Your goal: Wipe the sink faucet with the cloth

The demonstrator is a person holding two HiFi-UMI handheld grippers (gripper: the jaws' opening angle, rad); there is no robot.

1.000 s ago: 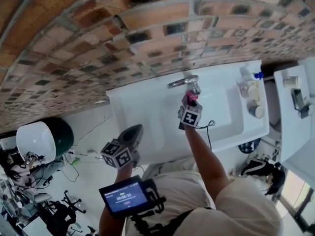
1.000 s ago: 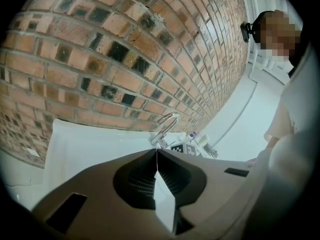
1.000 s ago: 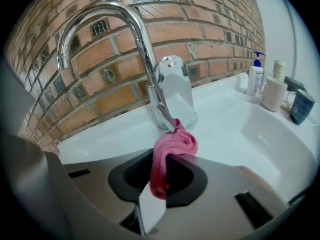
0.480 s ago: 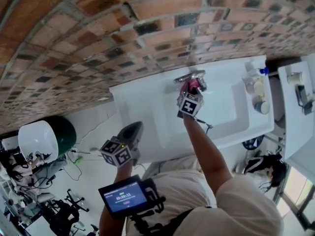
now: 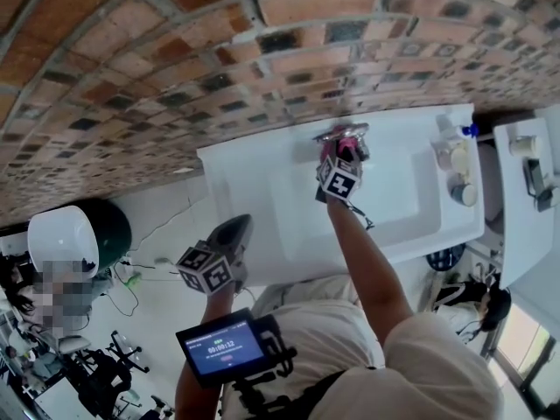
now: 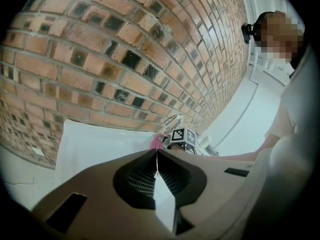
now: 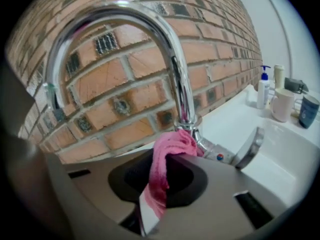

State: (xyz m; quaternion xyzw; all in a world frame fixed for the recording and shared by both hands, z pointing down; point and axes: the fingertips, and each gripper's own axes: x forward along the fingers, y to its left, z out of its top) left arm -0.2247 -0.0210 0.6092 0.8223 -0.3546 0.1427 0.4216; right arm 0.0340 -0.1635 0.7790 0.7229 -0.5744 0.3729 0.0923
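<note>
A chrome gooseneck faucet [image 7: 170, 49] rises from the white sink [image 5: 254, 191] against the brick wall. My right gripper [image 7: 172, 151] is shut on a pink cloth [image 7: 167, 156], and the cloth's bunched end presses on the faucet base beside the lever handle [image 7: 247, 149]. In the head view the right gripper [image 5: 339, 157] is at the faucet [image 5: 341, 132] with the cloth [image 5: 332, 151] showing pink. My left gripper [image 5: 234, 234] hangs shut and empty before the sink's front left edge; in its own view its jaws [image 6: 156, 151] meet with nothing between them.
A soap pump bottle [image 7: 263, 91], a white mug [image 7: 281, 104] and a dark cup [image 7: 308, 110] stand on the sink's right ledge. A round white bin [image 5: 61, 245] sits on the floor at left. A second counter [image 5: 525, 208] lies at far right.
The right gripper has moved up the basin toward the wall, bringing the pink cloth against the faucet base. The left gripper has stayed where it was.
</note>
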